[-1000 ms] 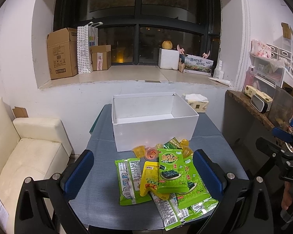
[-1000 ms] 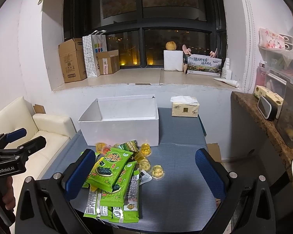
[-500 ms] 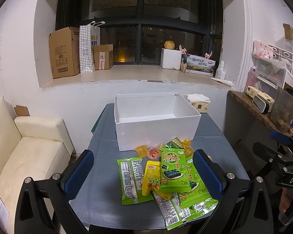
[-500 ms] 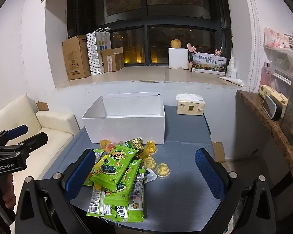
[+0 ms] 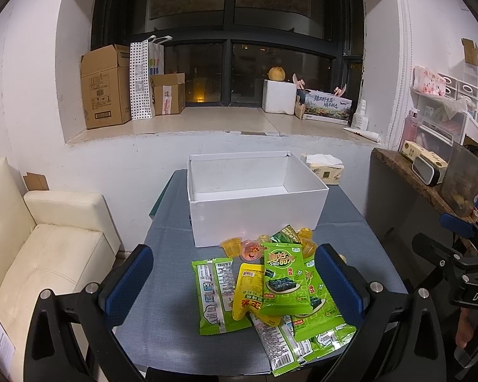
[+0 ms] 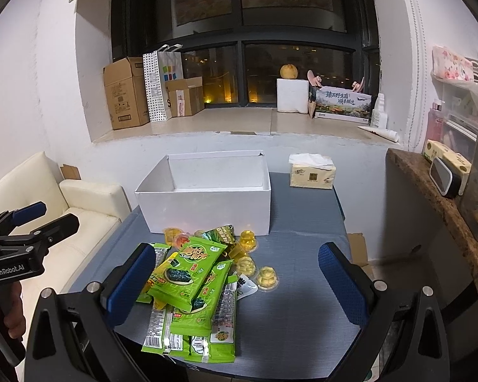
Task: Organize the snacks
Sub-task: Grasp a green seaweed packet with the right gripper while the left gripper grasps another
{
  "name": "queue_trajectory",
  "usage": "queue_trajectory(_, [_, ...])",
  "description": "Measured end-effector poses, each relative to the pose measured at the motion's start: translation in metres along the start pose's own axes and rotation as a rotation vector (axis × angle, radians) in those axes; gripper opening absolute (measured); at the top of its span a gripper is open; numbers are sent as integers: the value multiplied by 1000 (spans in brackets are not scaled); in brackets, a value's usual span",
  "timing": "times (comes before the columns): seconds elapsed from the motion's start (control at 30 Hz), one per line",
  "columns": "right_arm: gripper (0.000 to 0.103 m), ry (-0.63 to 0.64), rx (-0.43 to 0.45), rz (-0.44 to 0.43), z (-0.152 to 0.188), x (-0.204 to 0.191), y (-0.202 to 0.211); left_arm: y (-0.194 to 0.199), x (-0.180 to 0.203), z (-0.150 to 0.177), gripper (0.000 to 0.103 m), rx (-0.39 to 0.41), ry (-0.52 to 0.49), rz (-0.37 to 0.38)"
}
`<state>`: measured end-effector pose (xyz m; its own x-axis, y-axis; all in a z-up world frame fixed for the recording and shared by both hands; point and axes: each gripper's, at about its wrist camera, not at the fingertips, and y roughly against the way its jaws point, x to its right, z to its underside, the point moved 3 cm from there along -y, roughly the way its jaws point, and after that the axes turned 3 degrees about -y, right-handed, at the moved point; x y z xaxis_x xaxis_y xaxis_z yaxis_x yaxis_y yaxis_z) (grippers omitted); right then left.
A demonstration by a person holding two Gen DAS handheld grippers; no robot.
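1. Left wrist view: we see the left gripper (image 5: 232,281) spread wide with nothing held, its blue textured pads (image 5: 129,283) on either side of the snack pile (image 5: 271,296), which lies on the table (image 5: 175,254) between and below the fingers, not touching them.
2. In the right wrist view, the right gripper (image 6: 235,281) is likewise wide open and empty; the pile (image 6: 191,289) sits toward its left pad (image 6: 130,281), and whether pad and packets touch we cannot tell.
3. The pile is mostly flat, glossy green seaweed packets (image 5: 282,278), one yellow pouch (image 5: 248,289), and long, narrow wrapped bars (image 6: 157,328) fanned toward the near table edge.
4. Small round jelly cups (image 6: 266,278), clear plastic with yellow filling, lie at the pile's far and right sides; one cup (image 5: 251,251) looks reddish.
5. Just beyond the pile stands a white cardboard box (image 5: 255,216), rectangular, open-topped and empty.
6. The table has a grey-blue woven-looking surface.
7. A tissue pack (image 6: 312,172) rests behind the box at the right.
8. A cream, cushioned sofa (image 5: 41,248) stands left of the table.
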<state>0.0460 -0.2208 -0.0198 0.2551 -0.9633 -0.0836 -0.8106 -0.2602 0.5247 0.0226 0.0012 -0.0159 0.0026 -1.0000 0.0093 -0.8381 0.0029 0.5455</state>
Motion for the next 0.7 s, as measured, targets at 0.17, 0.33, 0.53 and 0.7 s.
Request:
queue_trajectory(0.17, [103, 2, -3, -4, 0, -2, -1, 0, -1, 0, 103, 1, 0, 0])
queue_trajectory(0.33, [103, 17, -30, -15, 3, -11, -12, -2, -9, 3, 103, -4, 12, -10])
queue_trajectory(0.53, [103, 52, -83, -45, 11, -37, -43, -5, -28, 12, 103, -7, 32, -22])
queue_trajectory(0.7, [103, 43, -199, -60, 22, -66, -105, -9, -53, 29, 103, -32, 70, -39])
